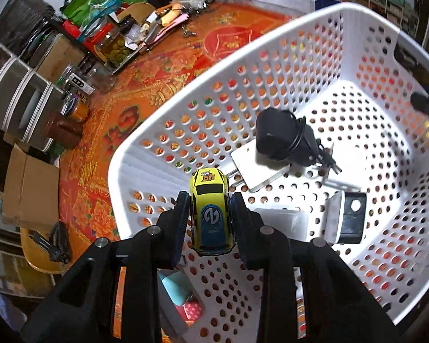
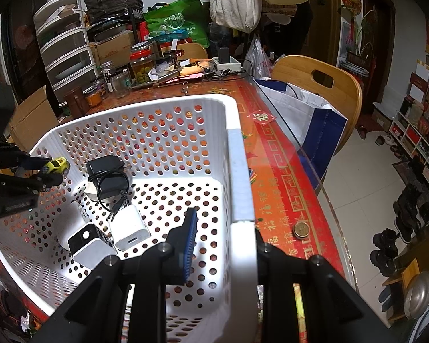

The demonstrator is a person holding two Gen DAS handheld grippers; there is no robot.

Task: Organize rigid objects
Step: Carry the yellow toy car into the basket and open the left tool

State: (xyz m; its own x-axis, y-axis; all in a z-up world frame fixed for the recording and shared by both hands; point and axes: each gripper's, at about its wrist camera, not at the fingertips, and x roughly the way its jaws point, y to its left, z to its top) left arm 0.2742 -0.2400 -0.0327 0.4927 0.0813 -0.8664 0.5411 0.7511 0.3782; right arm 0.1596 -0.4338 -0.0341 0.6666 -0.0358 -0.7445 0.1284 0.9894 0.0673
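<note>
My left gripper (image 1: 210, 200) is shut on a yellow toy car (image 1: 210, 211) and holds it above the inside of the white perforated basket (image 1: 271, 48), near its left wall. The car (image 2: 55, 165) and the left gripper (image 2: 47, 171) also show at the left of the right wrist view. My right gripper (image 2: 223, 223) straddles the basket's right rim (image 2: 238, 177): one finger is inside, the other is hidden behind the wall, and the wall is between them. In the basket lie a black adapter with cord (image 1: 283, 137), a white charger (image 2: 128, 230), a white plate (image 1: 257, 168) and a black-and-white box (image 1: 344, 217).
The basket sits on a red patterned tablecloth (image 1: 157, 80). Jars (image 1: 114, 48), drawers (image 1: 17, 94) and clutter line the table's far side. A coin (image 2: 301, 230) lies right of the basket. A wooden chair (image 2: 320, 85) with a bag (image 2: 303, 108) stands past the table's glass edge.
</note>
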